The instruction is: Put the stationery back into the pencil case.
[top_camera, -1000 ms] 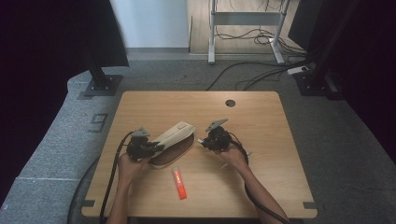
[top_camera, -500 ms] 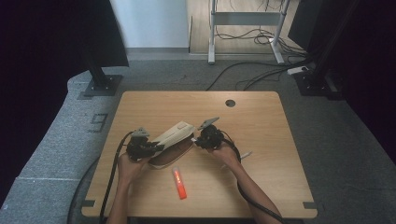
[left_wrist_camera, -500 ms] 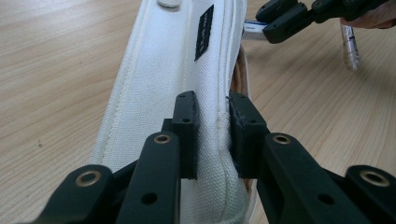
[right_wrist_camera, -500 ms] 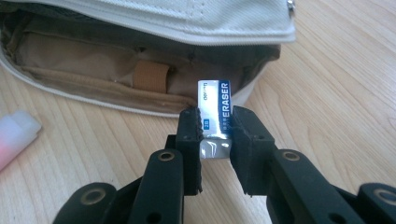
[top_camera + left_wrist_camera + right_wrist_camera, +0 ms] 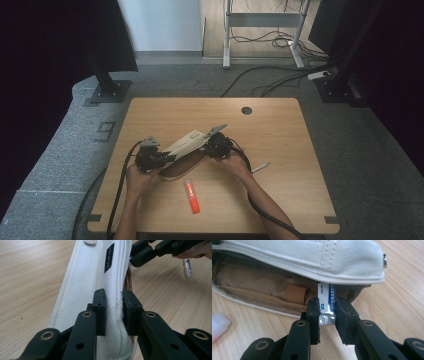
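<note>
A white canvas pencil case (image 5: 186, 146) lies mid-table with its lid raised and its tan inside (image 5: 249, 282) showing. My left gripper (image 5: 113, 297) is shut on the edge of the lid (image 5: 87, 272) and holds it up at the case's left end (image 5: 166, 159). My right gripper (image 5: 327, 303) is shut on a blue-and-white eraser (image 5: 327, 302), whose tip sits at the mouth of the case just under the lid's rim. In the high view the right gripper (image 5: 209, 145) is against the case's right end.
An orange marker (image 5: 192, 196) lies on the wooden table (image 5: 290, 200) in front of the case. A clear pen (image 5: 260, 167) lies to the right of my right hand. A round cable hole (image 5: 246, 110) is near the table's far edge.
My right gripper has moved left with the eraser, up to the open mouth of the case. The left gripper and the raised lid have stayed put.
</note>
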